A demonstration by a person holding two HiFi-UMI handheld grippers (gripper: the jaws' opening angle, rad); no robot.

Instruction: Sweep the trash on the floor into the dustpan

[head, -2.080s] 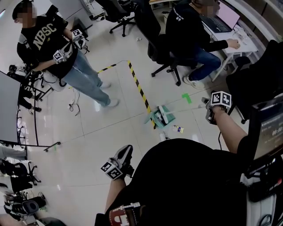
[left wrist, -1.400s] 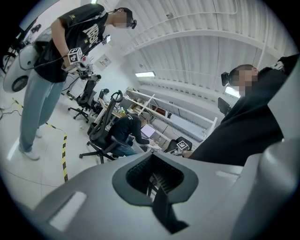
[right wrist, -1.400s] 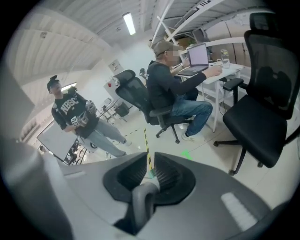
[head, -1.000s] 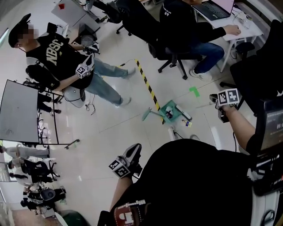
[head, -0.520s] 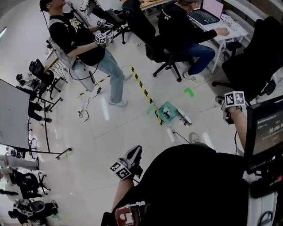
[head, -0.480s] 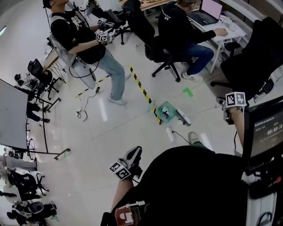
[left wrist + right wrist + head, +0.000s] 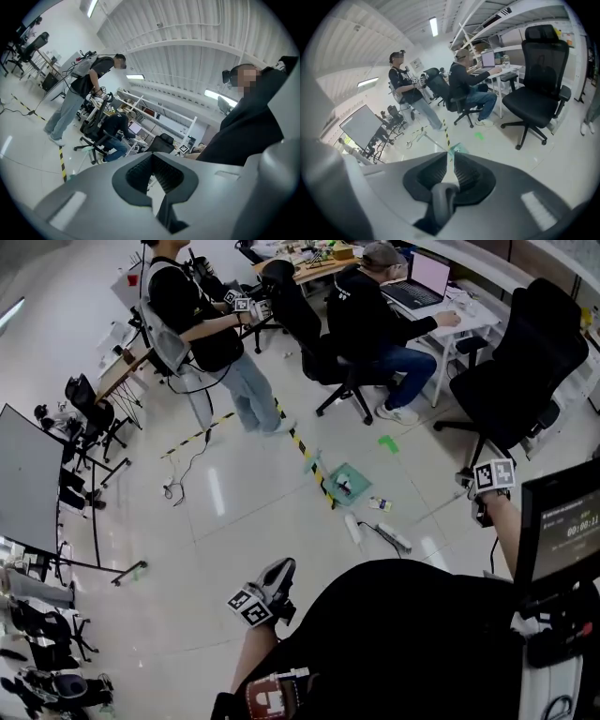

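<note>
A green dustpan (image 7: 344, 482) lies on the pale floor beside striped tape; in the right gripper view it is a teal patch (image 7: 458, 148) just past the jaws. Near it lie a small wrapper (image 7: 380, 504) and a white bottle (image 7: 351, 528). The broom head (image 7: 395, 538) rests on the floor nearer to me, apart from the dustpan. Its thin handle (image 7: 439, 513) runs up to my right gripper (image 7: 480, 495), which is shut on it; the grey handle (image 7: 439, 202) shows below the jaws. My left gripper (image 7: 269, 585) is held low at my left, shut, with nothing in it.
Yellow-black tape (image 7: 310, 457) crosses the floor. A seated person (image 7: 375, 320) on a wheeled chair and a standing person (image 7: 202, 329) are beyond it. A black office chair (image 7: 520, 367) stands at right, a dark screen (image 7: 28, 488) at left, and cables (image 7: 183, 470) lie on the floor.
The broom head has come away from the dustpan towards me. The standing person has walked off to the far desks. My right gripper has dropped a little; the left stays.
</note>
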